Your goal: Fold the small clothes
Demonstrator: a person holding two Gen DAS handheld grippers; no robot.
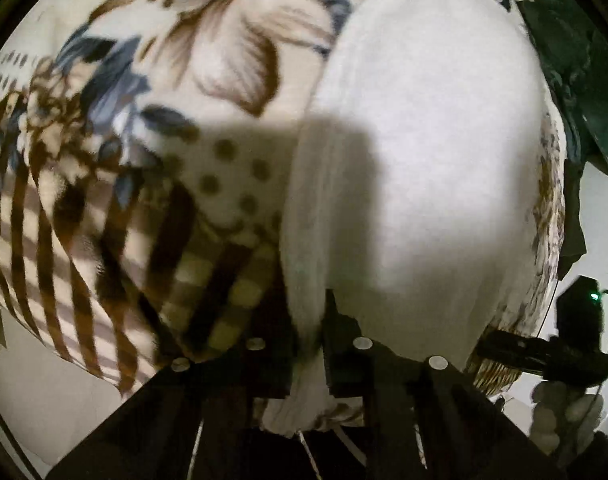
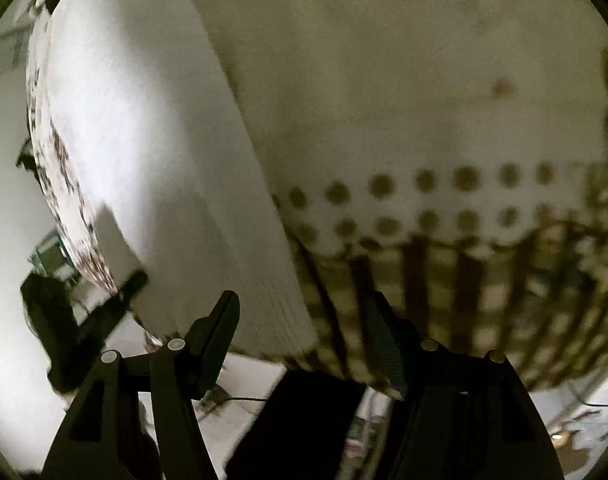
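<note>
Our left gripper (image 1: 310, 344) is clamped on the white garment (image 1: 416, 152) lying on the patterned fleece blanket (image 1: 151, 128); our right gripper (image 2: 304, 336) gapes wide, holding nothing, at the garment's near edge (blurred). We should pinch that edge squarely before folding.

- One white garment (image 1: 424, 140), plain, lying over the patterned cover; it shows in both wrist views (image 2: 143, 152).
- One patterned fleece blanket (image 1: 151, 92), with flowers, dots, stripes and checks.
- Two black grippers: the left gripper (image 1: 310, 344), fingers closed on a fold of the white garment, and the right gripper (image 2: 308, 344), fingers spread apart.
- One dark green cloth (image 1: 572, 60) at the upper right edge.
- One black device with one green light (image 1: 580, 312).
</note>
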